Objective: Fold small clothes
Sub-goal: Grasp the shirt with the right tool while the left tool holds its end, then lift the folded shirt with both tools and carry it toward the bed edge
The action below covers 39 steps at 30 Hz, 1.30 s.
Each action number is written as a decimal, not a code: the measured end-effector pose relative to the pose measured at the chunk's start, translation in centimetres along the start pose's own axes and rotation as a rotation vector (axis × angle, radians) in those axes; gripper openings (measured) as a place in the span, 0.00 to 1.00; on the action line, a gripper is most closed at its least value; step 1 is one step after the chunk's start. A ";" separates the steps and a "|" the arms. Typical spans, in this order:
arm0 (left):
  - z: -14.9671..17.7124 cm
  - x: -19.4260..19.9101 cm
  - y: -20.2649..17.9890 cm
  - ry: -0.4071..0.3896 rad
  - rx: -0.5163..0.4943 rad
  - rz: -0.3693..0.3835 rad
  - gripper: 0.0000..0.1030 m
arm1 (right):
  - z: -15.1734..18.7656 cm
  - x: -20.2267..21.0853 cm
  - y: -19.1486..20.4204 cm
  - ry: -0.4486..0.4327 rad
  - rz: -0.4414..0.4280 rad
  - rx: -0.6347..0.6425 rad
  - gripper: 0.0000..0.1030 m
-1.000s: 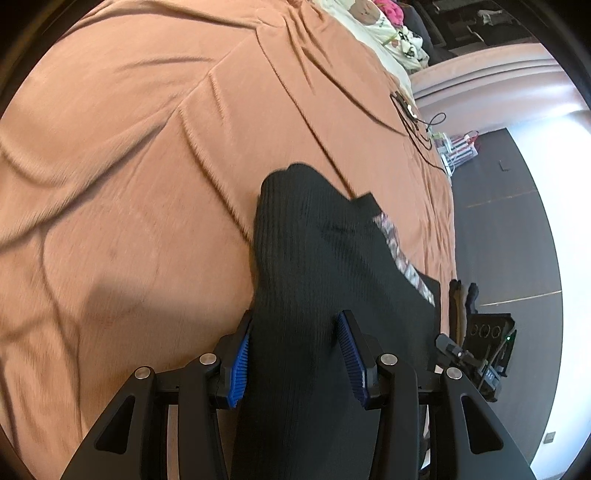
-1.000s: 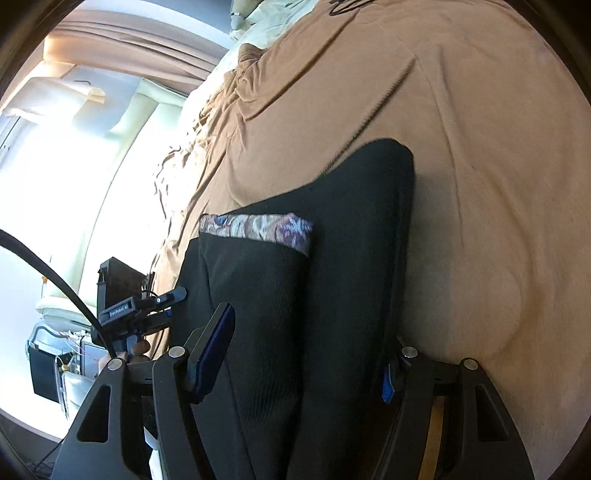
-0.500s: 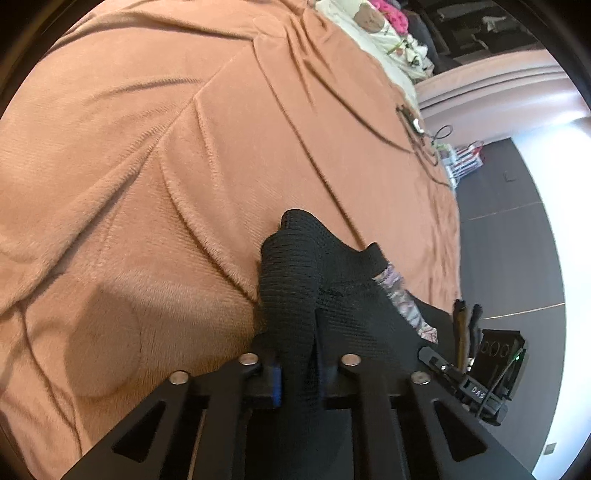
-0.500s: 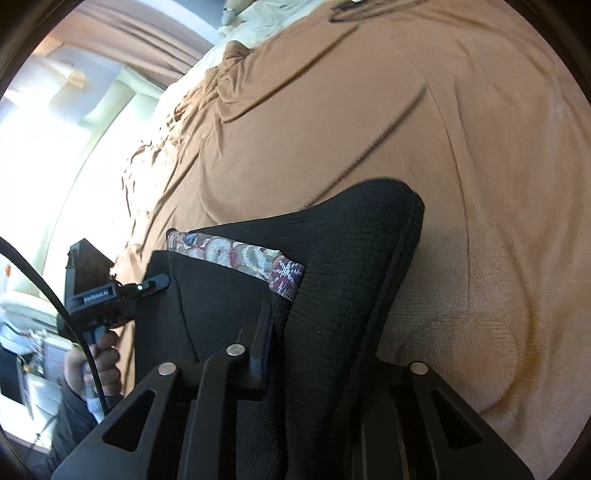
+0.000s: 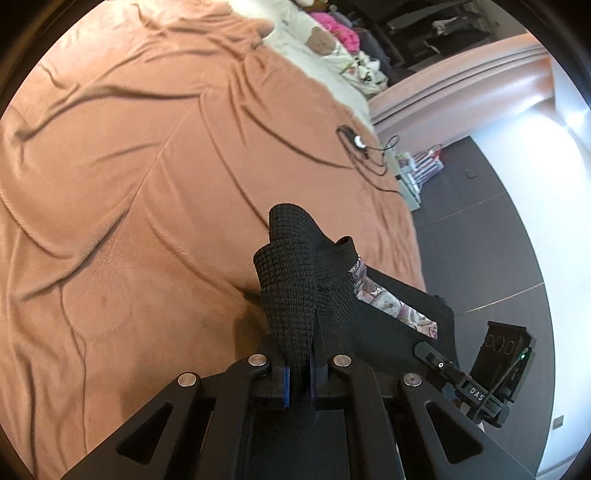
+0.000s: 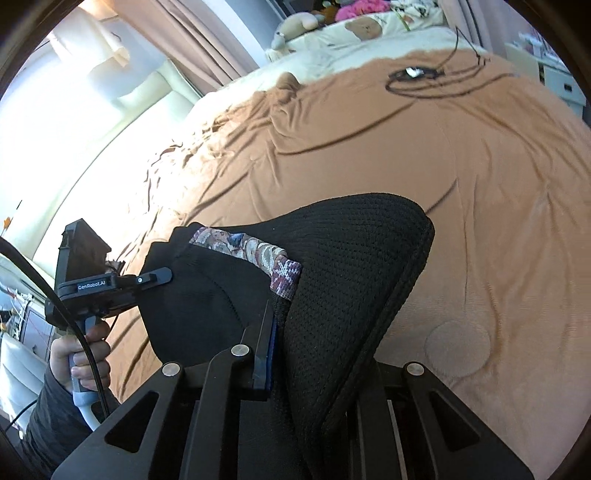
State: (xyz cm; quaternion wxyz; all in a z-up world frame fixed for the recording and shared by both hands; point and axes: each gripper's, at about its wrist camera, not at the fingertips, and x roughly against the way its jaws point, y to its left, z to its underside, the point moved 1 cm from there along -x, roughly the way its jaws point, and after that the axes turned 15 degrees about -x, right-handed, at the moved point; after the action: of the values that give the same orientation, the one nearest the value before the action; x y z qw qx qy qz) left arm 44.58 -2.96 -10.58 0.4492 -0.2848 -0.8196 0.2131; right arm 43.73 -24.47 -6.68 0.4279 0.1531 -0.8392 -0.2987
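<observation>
Black knitted fabric fills the lower middle of both wrist views: a small dark garment (image 5: 295, 280) with a floral patterned band (image 5: 391, 306) along one edge. It lies near the foot edge of a bed covered by an orange-brown blanket (image 5: 129, 184), with its near portion drawn up off the blanket. The left gripper (image 5: 299, 376) is closed tight on a bunched fold of the garment, the knit rising in a rolled peak just beyond its blue pads. The right gripper (image 6: 314, 354) is clamped on the other side of the same garment; one blue-lined finger (image 6: 264, 354) shows pressed against the cloth, while the opposite finger is hidden under the draped knit. In the right wrist view the person's left hand (image 6: 83, 354) grasps the handle of the left gripper beside the garment's far side. Farther up the bed, toward the head end, a coiled black cable (image 6: 424, 79) rests on the blanket, and cream bedding with soft toys (image 6: 354, 33) lies beyond it.
</observation>
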 end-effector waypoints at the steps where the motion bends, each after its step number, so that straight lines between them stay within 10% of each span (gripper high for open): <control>1: 0.1 0.6 -0.3 -0.008 -0.004 0.002 0.06 | 0.4 0.7 0.5 -0.012 -0.004 0.005 0.11; 39: 7.6 37.7 -16.1 -0.507 -0.205 -0.104 0.05 | 20.7 28.4 15.0 -0.299 -0.273 0.446 0.10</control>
State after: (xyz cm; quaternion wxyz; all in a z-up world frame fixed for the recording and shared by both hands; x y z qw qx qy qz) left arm 17.28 9.15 18.52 0.2091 -0.2240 -0.9366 0.1702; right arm 10.24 -19.72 11.18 0.2114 0.3090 -0.9094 -0.1811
